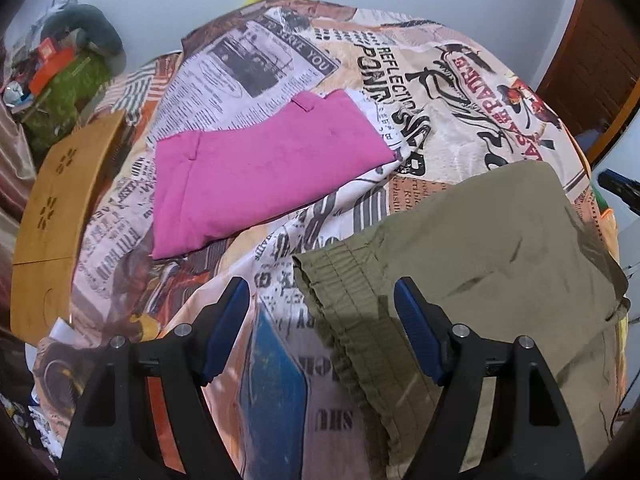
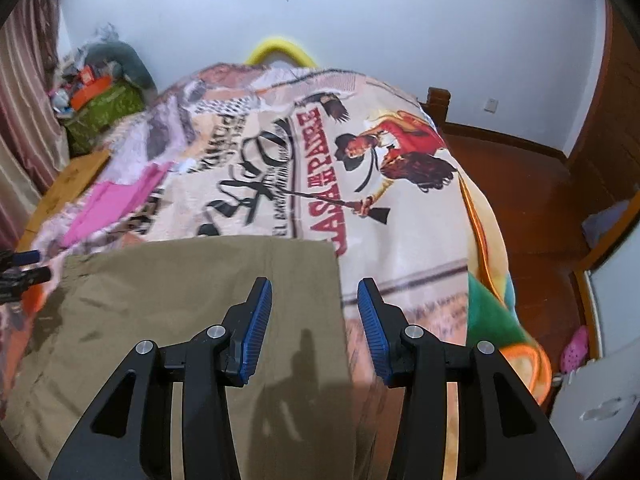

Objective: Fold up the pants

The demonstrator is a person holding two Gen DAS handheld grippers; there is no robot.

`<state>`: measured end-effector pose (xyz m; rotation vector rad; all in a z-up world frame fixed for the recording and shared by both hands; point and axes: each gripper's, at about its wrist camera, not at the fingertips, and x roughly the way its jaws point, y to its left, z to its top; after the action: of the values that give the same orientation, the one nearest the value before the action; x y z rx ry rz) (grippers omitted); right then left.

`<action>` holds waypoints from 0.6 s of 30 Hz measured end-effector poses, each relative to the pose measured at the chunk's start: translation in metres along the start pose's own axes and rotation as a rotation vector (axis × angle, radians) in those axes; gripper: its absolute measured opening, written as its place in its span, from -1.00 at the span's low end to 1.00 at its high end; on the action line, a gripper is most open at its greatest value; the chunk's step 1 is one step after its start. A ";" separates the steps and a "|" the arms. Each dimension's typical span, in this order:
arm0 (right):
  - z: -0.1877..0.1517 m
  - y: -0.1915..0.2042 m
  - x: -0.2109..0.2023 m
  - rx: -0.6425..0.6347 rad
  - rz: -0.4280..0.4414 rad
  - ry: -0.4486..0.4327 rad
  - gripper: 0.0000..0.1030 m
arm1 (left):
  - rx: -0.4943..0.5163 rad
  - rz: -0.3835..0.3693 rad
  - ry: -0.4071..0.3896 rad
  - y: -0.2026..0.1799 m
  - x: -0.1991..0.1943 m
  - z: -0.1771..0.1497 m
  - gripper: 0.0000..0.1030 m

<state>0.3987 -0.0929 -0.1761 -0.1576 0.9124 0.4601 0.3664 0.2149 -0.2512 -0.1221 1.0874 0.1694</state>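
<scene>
Pale walls and a bed spread with a busy printed blanket [image 1: 280, 92] set the scene; nothing here is a table, all the cloth lies on the bed.

Left claw [image 1: 322, 304] sits at the bottom of its view with jaws wide apart and nothing between the pads. It hangs over the gathered waistband [image 1: 336, 292] of the olive pants [image 1: 480, 248], whose near left edge runs from the lower centre of the frame up toward the middle. The right pad stands above the olive cloth, the left pad above bare blanket, so the waistband edge lies between them and slightly right.

Right claw [image 2: 315, 308] is also parted, less widely, and grips nothing. In its view the olive pants fill the lower left, and their right edge runs up between the two pads to a square corner [image 2: 330, 246] just beyond the tips. The left pad is over the pants, the right pad over blanket.

Judging by this, the pants lie flat and already doubled, long axis running across from one claw to the other, each claw nearest its own end. The next fold probably calls for pinching both near corners.

Farther out, a folded pink garment [image 1: 256, 176] rests at centre left of the left view, well apart from the olive pants. A wooden board [image 1: 52, 200] lies at the left edge.
</scene>
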 end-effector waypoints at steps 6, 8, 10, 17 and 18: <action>0.010 -0.003 0.053 -0.004 0.009 0.087 -0.21 | 0.015 -0.001 0.031 -0.001 0.023 0.005 0.46; 0.012 -0.006 0.067 0.023 0.031 0.094 -0.21 | 0.018 0.007 0.035 0.000 0.029 0.005 0.46; 0.014 -0.009 0.079 0.051 0.044 0.084 -0.21 | 0.025 0.026 0.034 0.000 0.036 0.004 0.46; 0.008 -0.017 0.105 0.128 0.111 0.118 -0.21 | -0.018 -0.018 0.039 0.010 0.044 0.000 0.46; 0.008 -0.018 0.105 0.134 0.118 0.118 -0.21 | -0.028 -0.025 0.044 0.011 0.045 0.001 0.46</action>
<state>0.4675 -0.0733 -0.2549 -0.0088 1.0690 0.5008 0.3856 0.2292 -0.2912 -0.1649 1.1276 0.1600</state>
